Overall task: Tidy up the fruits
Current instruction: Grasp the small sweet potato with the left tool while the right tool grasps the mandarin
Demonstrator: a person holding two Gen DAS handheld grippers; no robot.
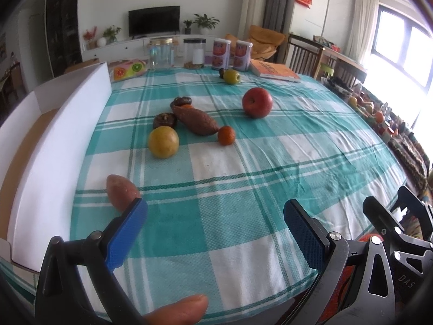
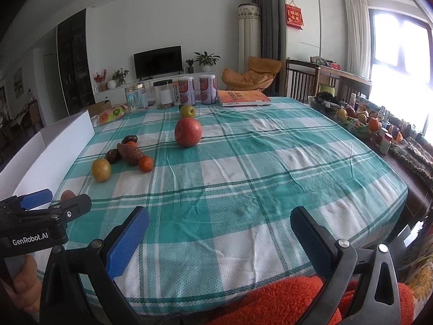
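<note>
Hovering low over the near edge of the checked tablecloth [image 1: 243, 168], both grippers are spread wide with nothing between the blue pads. Left gripper [image 1: 215, 216] sits nearest the work: a sweet potato [image 1: 120, 192] lies just ahead of its left finger, touching or just behind the pad tip, can't tell which. Only the rounded end shows, so its long axis is unclear. It lies left of the gap, close to the white cardboard box [image 1: 62, 135] along the left table edge. Likely the drop target, my guess.

Right gripper [image 2: 219, 233] is well apart from every fruit, so the left hand is the nearer one for this pick.

Farther up: yellow round fruit [image 1: 163, 142], then a second sweet potato [image 1: 196, 120] with its long axis running diagonally from far-left to near-right, two dark mangosteen-like fruits [image 1: 165, 120] beside it, a small tangerine [image 1: 226, 135] near its lower end. Red apple [image 1: 257, 102] stands alone to the right, green-yellow apple [image 1: 232, 76] far back.

Writing: "GenRobot.AI" on the left gripper body in the right wrist view, "DAS" on the right gripper body [image 1: 406, 249] in the left wrist view. Orange book [image 2: 243, 98] and two tins [image 2: 197, 90] carry print too small to read. Red wall hanging [image 2: 294, 15] has Chinese characters, not legible.
</note>
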